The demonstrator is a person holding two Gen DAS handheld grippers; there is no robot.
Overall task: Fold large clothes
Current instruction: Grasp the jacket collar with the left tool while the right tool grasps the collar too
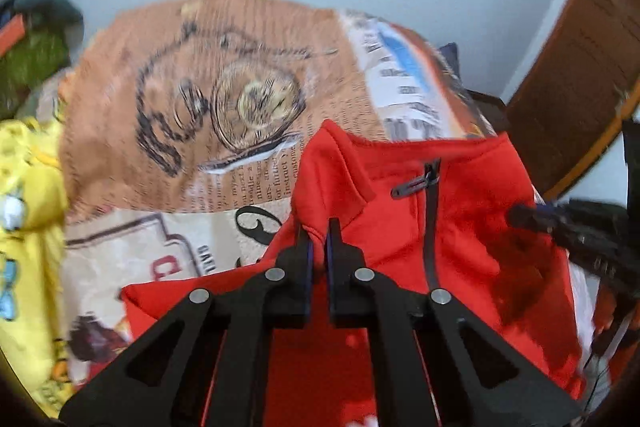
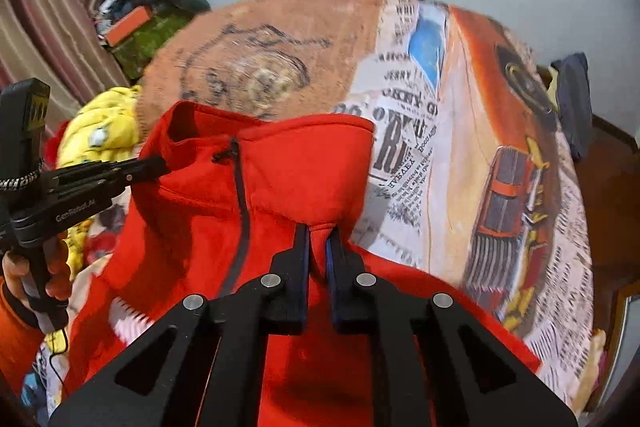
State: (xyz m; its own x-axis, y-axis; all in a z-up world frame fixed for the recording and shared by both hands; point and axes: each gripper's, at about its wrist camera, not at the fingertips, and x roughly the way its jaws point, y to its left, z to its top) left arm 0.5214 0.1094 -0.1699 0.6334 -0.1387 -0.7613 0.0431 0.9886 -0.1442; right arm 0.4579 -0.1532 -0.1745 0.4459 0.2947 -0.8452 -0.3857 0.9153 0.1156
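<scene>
A red fleece jacket [image 1: 460, 227] with a dark zip [image 1: 430, 227] and stand-up collar lies over a bed. My left gripper [image 1: 319, 233] is shut on a pinch of red fabric at the jacket's left shoulder, by the collar. My right gripper [image 2: 318, 237] is shut on the jacket [image 2: 280, 179] at its right shoulder, below the collar. In the right wrist view the left gripper [image 2: 158, 165] shows side-on at the collar's left end. In the left wrist view the right gripper [image 1: 520, 217] shows at the right.
A printed bedspread [image 2: 480, 147] with newspaper and car pictures covers the bed. A yellow plush item [image 2: 100, 135] lies at the left. A green box [image 2: 148, 35], clutter and a curtain [image 2: 44, 27] stand at the far left. Wooden furniture [image 1: 580, 67] stands at the right.
</scene>
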